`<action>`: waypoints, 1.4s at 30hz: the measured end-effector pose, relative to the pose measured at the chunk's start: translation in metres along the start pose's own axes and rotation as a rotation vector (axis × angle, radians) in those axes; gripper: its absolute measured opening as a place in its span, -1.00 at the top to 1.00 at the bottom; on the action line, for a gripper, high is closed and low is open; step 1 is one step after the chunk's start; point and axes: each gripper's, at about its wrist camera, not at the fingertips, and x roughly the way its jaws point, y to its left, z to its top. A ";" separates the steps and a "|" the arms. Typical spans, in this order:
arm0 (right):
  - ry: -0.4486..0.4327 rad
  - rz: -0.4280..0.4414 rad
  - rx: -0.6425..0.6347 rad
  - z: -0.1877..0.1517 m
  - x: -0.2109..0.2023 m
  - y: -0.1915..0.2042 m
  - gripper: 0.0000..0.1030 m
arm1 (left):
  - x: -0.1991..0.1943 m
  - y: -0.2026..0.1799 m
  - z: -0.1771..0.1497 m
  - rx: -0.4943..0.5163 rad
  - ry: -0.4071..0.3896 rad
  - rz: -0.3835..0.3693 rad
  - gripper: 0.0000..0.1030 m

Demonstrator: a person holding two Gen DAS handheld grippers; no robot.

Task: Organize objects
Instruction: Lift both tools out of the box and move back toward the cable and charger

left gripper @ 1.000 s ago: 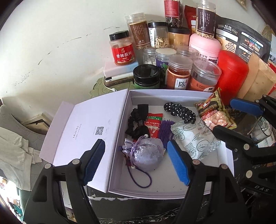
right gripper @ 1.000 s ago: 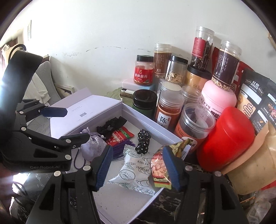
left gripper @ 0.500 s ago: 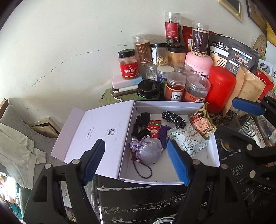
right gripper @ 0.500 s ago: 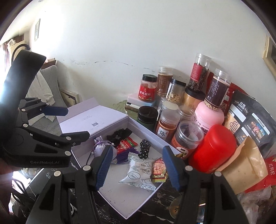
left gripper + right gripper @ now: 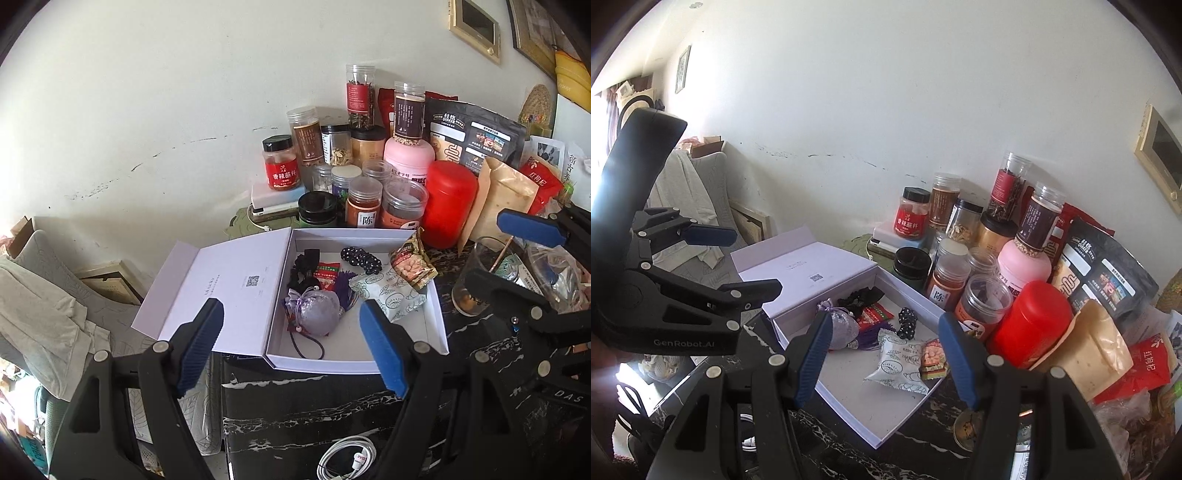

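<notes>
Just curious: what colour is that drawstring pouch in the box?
Lilac, seen best from the left wrist: drawstring pouch.

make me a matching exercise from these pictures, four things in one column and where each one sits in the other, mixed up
Things:
1. lilac drawstring fabric pouch
2. gold peanut snack packet
3. clear drinking glass
4. tall red plastic canister

Places:
A. on the dark table, right of the white gift box
B. leaning on the box's right wall
C. behind the box's far right corner
D. inside the box, left half

Pairs: 1-D, 2-B, 3-A, 4-C
</notes>
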 end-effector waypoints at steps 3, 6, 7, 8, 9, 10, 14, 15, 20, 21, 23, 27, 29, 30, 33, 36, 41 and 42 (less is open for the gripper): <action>-0.007 -0.004 -0.005 -0.003 -0.011 0.005 -0.17 | -0.015 0.001 -0.006 0.001 -0.016 0.002 -0.48; -0.009 -0.004 -0.008 -0.007 -0.020 0.012 -0.17 | -0.027 0.000 -0.013 0.012 -0.024 0.006 -0.51; -0.010 -0.003 -0.008 -0.008 -0.023 0.013 -0.17 | -0.030 -0.001 -0.015 0.014 -0.025 0.009 -0.51; -0.010 -0.002 -0.008 -0.010 -0.026 0.015 -0.17 | -0.034 -0.001 -0.018 0.017 -0.027 0.010 -0.52; -0.010 -0.001 -0.007 -0.012 -0.028 0.016 -0.18 | -0.037 -0.002 -0.020 0.019 -0.029 0.011 -0.52; -0.008 -0.001 -0.006 -0.014 -0.030 0.018 -0.19 | -0.040 -0.002 -0.023 0.020 -0.029 0.012 -0.53; -0.001 0.001 0.002 -0.025 -0.038 0.026 -0.22 | -0.052 -0.003 -0.036 0.019 -0.030 0.006 -0.54; 0.001 0.001 0.004 -0.028 -0.040 0.028 -0.22 | -0.054 -0.003 -0.039 0.021 -0.030 0.006 -0.54; 0.014 0.014 0.004 -0.044 -0.051 0.040 -0.22 | -0.069 -0.005 -0.060 0.026 -0.025 -0.001 -0.54; 0.015 0.013 0.006 -0.047 -0.053 0.042 -0.22 | -0.072 -0.006 -0.065 0.025 -0.023 -0.004 -0.54; 0.018 0.012 0.010 -0.053 -0.057 0.046 -0.22 | -0.078 -0.005 -0.073 0.021 -0.021 -0.013 -0.54; 0.022 0.019 0.013 -0.065 -0.066 0.057 -0.22 | -0.087 -0.005 -0.088 0.021 -0.018 -0.019 -0.54; 0.026 0.023 0.014 -0.070 -0.069 0.061 -0.22 | -0.090 -0.006 -0.097 0.019 -0.011 -0.022 -0.54; 0.029 0.026 0.015 -0.074 -0.071 0.064 -0.22 | -0.092 -0.006 -0.102 0.022 -0.007 -0.023 -0.55; 0.038 0.036 0.016 -0.084 -0.074 0.071 -0.22 | -0.094 -0.008 -0.116 0.030 0.005 -0.027 -0.55; 0.054 0.048 0.024 -0.096 -0.076 0.078 -0.22 | -0.095 -0.007 -0.128 0.030 0.017 -0.032 -0.55; 0.081 0.072 0.037 -0.114 -0.075 0.086 -0.22 | -0.095 -0.006 -0.147 0.034 0.035 -0.041 -0.55; 0.088 0.077 0.040 -0.118 -0.075 0.087 -0.22 | -0.095 -0.005 -0.151 0.036 0.038 -0.047 -0.55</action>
